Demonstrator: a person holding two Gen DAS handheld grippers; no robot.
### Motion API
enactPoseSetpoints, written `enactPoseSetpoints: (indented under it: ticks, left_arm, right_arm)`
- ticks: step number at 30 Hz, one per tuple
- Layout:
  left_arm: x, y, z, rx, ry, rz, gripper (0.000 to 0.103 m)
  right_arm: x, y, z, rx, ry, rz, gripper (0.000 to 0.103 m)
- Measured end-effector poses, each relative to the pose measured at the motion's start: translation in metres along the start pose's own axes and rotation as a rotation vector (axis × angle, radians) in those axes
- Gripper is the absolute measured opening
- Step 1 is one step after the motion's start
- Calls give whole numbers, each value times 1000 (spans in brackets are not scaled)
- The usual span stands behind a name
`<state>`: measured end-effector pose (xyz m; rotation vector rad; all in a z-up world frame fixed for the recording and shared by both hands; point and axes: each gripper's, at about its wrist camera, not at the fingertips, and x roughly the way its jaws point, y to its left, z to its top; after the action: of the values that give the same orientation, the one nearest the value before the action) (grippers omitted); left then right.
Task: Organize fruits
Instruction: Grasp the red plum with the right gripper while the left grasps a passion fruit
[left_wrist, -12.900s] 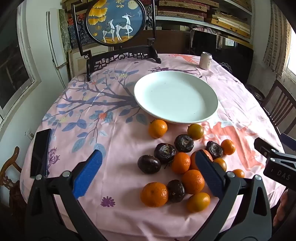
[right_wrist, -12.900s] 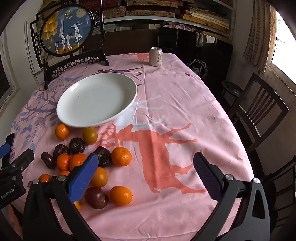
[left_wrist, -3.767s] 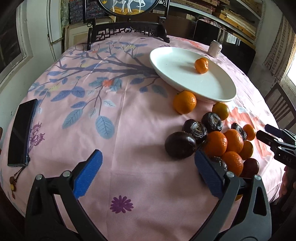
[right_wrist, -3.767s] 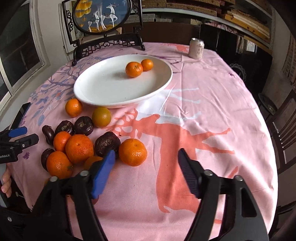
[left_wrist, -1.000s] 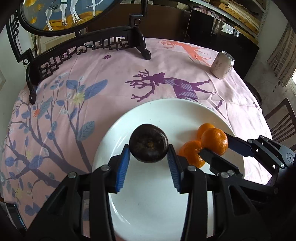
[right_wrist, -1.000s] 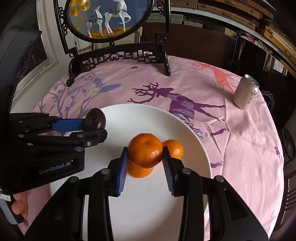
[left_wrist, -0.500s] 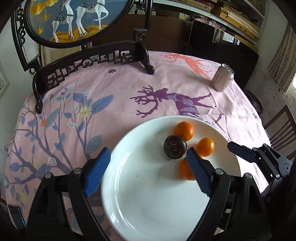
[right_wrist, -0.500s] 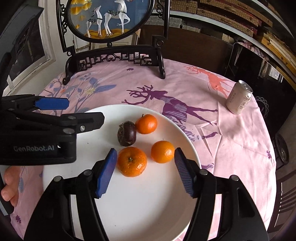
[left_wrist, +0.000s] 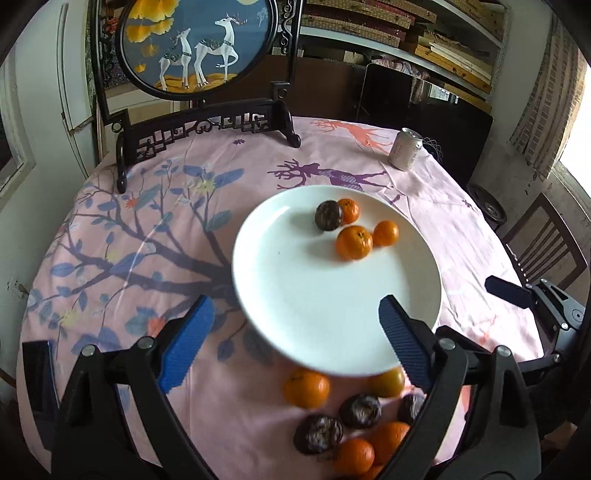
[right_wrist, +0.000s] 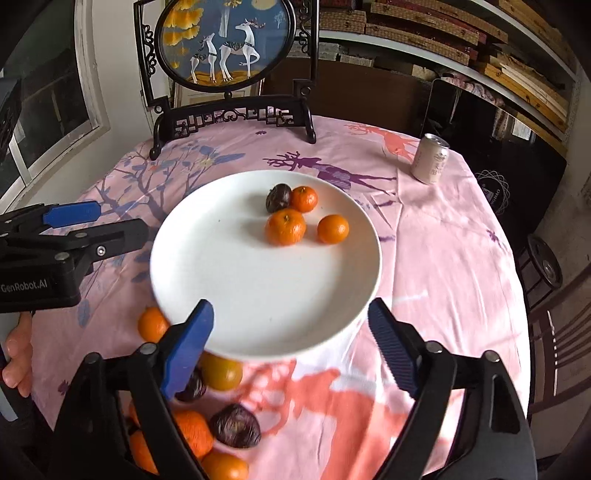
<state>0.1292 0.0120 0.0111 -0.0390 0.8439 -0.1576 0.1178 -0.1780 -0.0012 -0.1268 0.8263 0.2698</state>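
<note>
A white plate (left_wrist: 295, 295) (right_wrist: 240, 288) holds three oranges and one dark passion fruit (left_wrist: 328, 216) (right_wrist: 277, 198) at its far side; the largest orange (left_wrist: 354, 242) (right_wrist: 285, 226) lies nearest me. Several more oranges and dark fruits lie on the cloth in front of the plate, among them an orange (left_wrist: 306, 388) and a dark fruit (right_wrist: 236, 424). My left gripper (left_wrist: 295, 347) is open and empty over the plate's near rim. My right gripper (right_wrist: 288, 349) is open and empty, also over the near rim.
A drink can (left_wrist: 405, 149) (right_wrist: 430, 158) stands at the far right of the pink tablecloth. A framed deer screen on a black stand (left_wrist: 207, 125) (right_wrist: 236, 110) is at the back. A black phone (left_wrist: 37, 373) lies at the left edge. A chair (left_wrist: 543, 243) stands on the right.
Both grippers let go of their fruit onto the plate and pulled back towards me; the passion fruit and large orange now rest beside the other two oranges.
</note>
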Motion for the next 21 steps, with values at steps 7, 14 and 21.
enactPoseSetpoints:
  ticks: [7, 14, 21]
  left_arm:
    - [-36, 5, -91, -16, 8, -11, 94]
    - [-46, 3, -138, 12, 42, 16, 94]
    - [-53, 1, -158, 15, 67, 8, 94]
  right_arm:
    - [-48, 15, -74, 46, -26, -30, 95]
    - [-61, 24, -104, 67, -1, -29, 95]
    - [-62, 42, -138, 36, 38, 6, 95]
